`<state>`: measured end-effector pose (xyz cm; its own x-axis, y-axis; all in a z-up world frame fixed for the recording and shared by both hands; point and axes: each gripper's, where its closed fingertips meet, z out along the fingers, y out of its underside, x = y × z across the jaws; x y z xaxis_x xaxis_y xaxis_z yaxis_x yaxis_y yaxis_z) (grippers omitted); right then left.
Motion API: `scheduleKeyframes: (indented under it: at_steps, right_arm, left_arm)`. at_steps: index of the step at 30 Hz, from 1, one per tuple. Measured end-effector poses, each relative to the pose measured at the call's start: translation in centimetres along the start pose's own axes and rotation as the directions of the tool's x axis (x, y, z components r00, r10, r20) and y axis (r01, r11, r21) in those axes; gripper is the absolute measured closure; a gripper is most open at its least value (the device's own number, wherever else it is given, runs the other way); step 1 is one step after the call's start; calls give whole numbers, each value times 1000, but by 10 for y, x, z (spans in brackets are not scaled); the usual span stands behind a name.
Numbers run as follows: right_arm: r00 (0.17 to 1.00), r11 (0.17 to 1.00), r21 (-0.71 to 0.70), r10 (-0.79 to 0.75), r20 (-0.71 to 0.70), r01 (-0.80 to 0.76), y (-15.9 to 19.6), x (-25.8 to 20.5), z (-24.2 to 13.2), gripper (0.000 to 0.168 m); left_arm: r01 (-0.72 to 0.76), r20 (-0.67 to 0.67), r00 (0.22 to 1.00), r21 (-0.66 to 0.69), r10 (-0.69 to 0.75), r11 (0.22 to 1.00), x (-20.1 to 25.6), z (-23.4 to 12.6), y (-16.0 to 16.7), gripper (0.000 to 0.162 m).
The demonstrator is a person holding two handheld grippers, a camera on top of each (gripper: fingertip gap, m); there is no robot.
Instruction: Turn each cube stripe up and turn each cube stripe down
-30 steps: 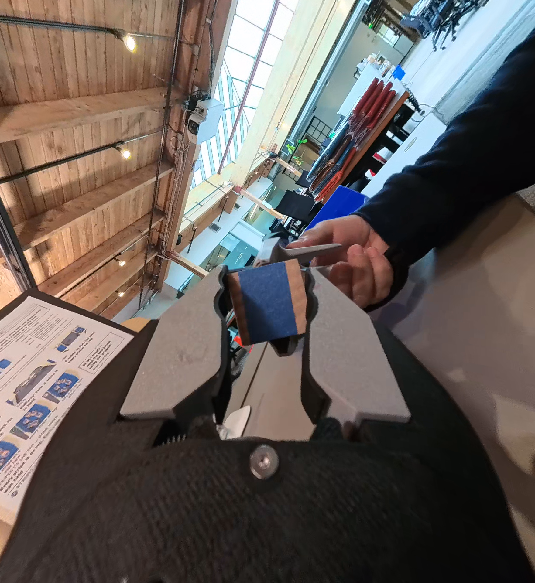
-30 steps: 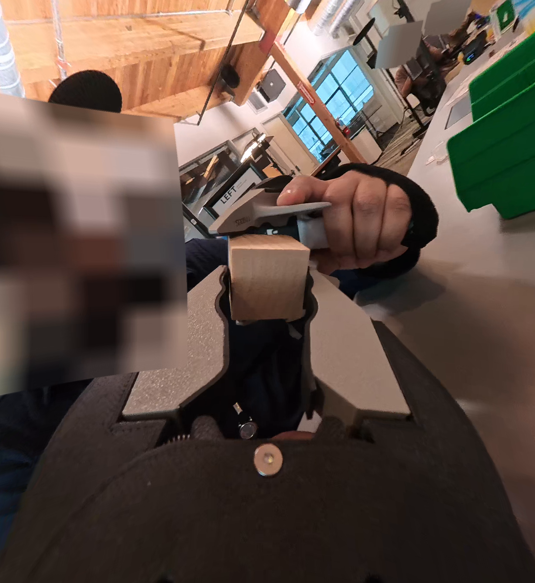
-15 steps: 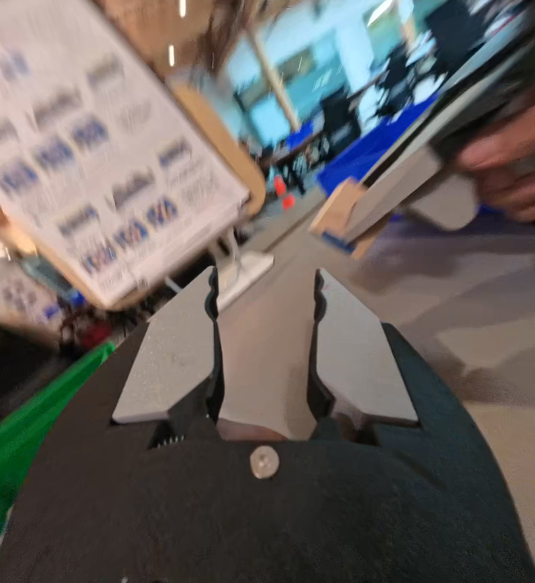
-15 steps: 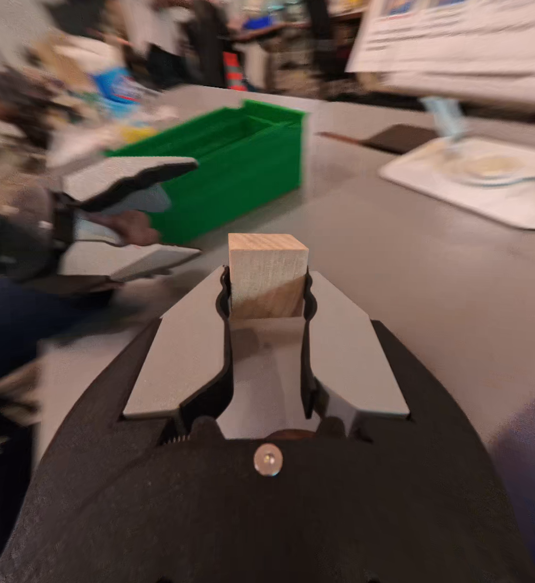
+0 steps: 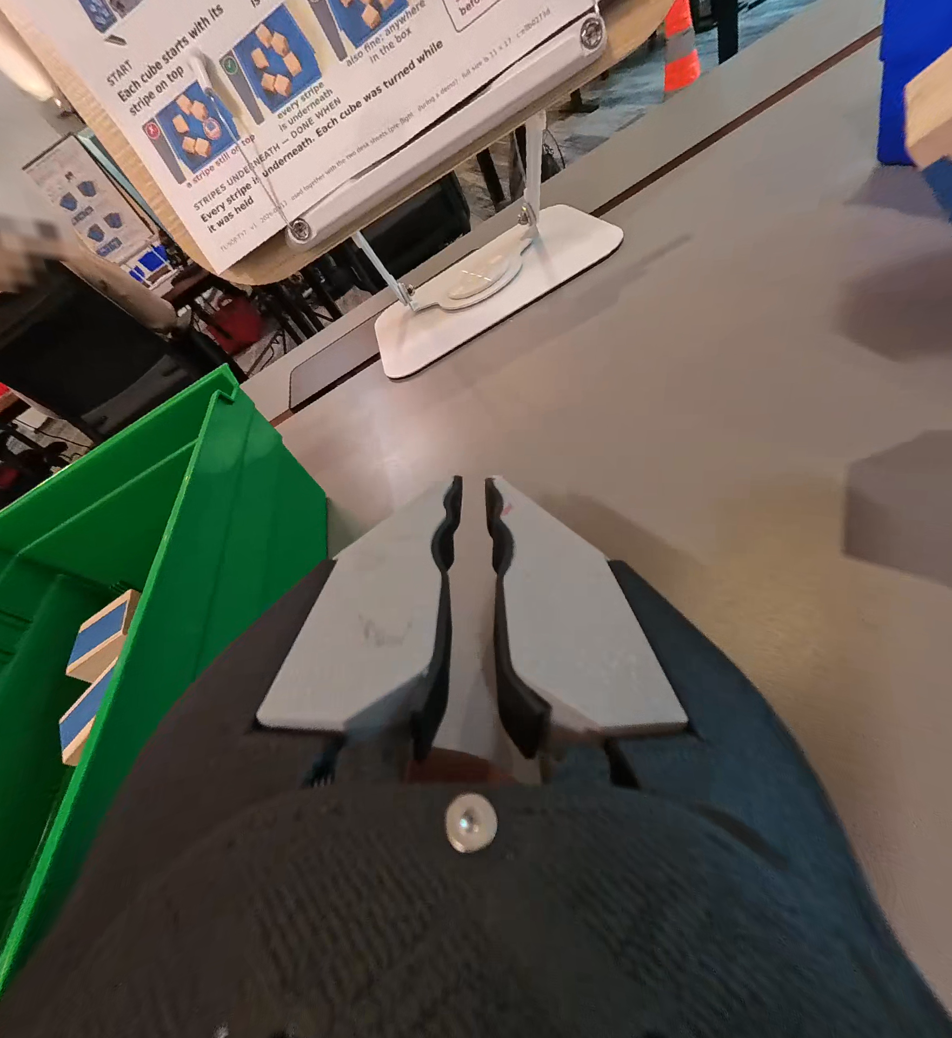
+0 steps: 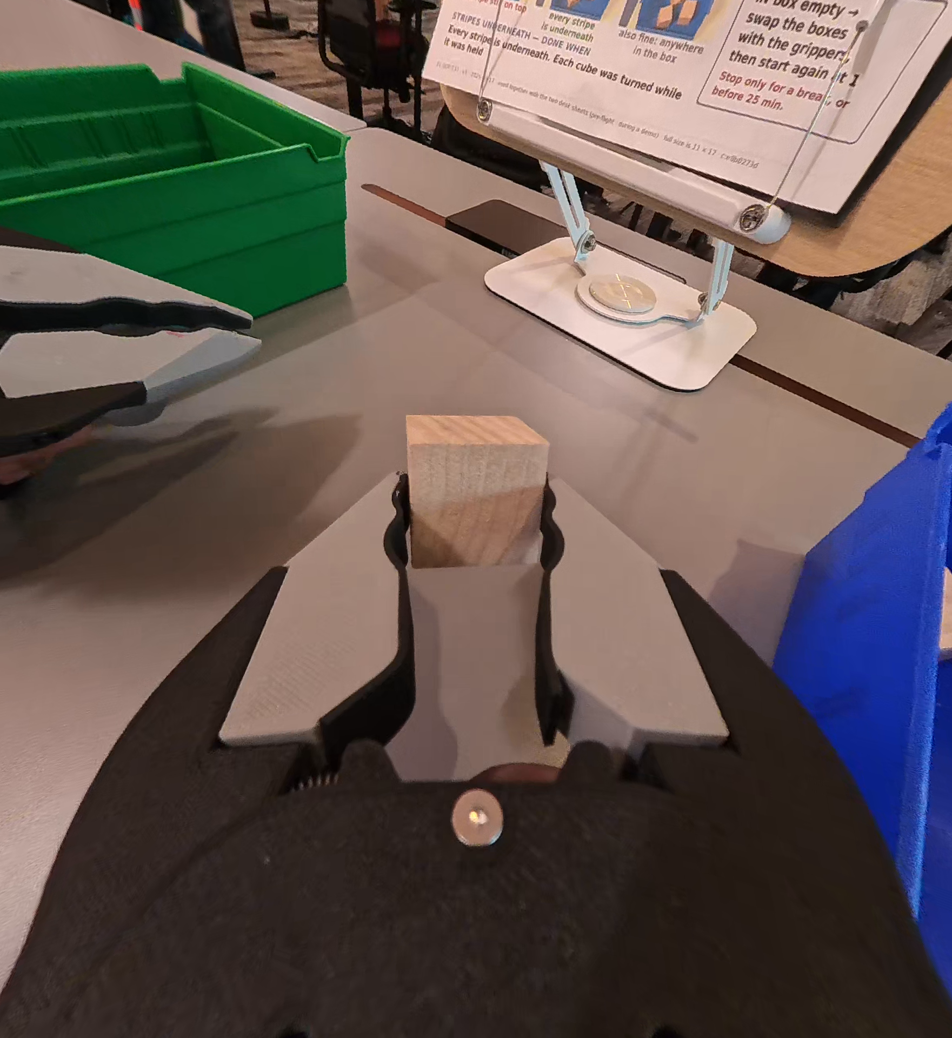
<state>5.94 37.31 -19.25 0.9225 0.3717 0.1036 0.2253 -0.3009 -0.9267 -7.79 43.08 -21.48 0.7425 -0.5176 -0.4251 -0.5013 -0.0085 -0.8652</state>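
Since a second ago, you have passed the cube (image 6: 476,491) from your left gripper (image 5: 470,488) to your right gripper (image 6: 473,522), which now clamps it above the counter (image 6: 237,505), plain wood up. Your left gripper is empty, jaws almost together, beside the green bin (image 5: 209,533) holding two stripe-up cubes (image 5: 100,634). Judging by this, the flip is done; next, lower the cube into the blue bin (image 6: 866,646).

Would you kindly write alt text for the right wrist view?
The right gripper holds a plain-faced wooden cube above a grey table. The left gripper, nearly shut and empty, enters from the left before a green bin; a blue bin stands right, a document stand behind.
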Motion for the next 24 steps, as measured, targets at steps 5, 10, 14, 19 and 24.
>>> scheduleKeyframes:
  at_steps: [5,10,14,19,24]
  right_arm:
    - [1000,1000,-6,-12,-4,12,1,-1,1,125]
    - [1000,1000,-11,-26,-16,26,1,-1,2,125]
    - [999,999,-13,-30,-19,29,2,-1,2,125]
    - [998,999,-16,-49,-49,48,1,3,1,125]
    - [993,997,42,-63,-105,67,-11,11,-8,125]
  left_arm:
    - [-26,15,1000,11,26,1000,1,-1,-2,146]
    - [-34,25,999,17,33,999,0,-1,-3,143]
    - [-40,18,999,17,40,999,2,-1,-3,130]
    - [-67,30,997,21,67,998,3,-2,-3,125]
    - [-32,21,999,36,31,999,2,-3,-6,125]
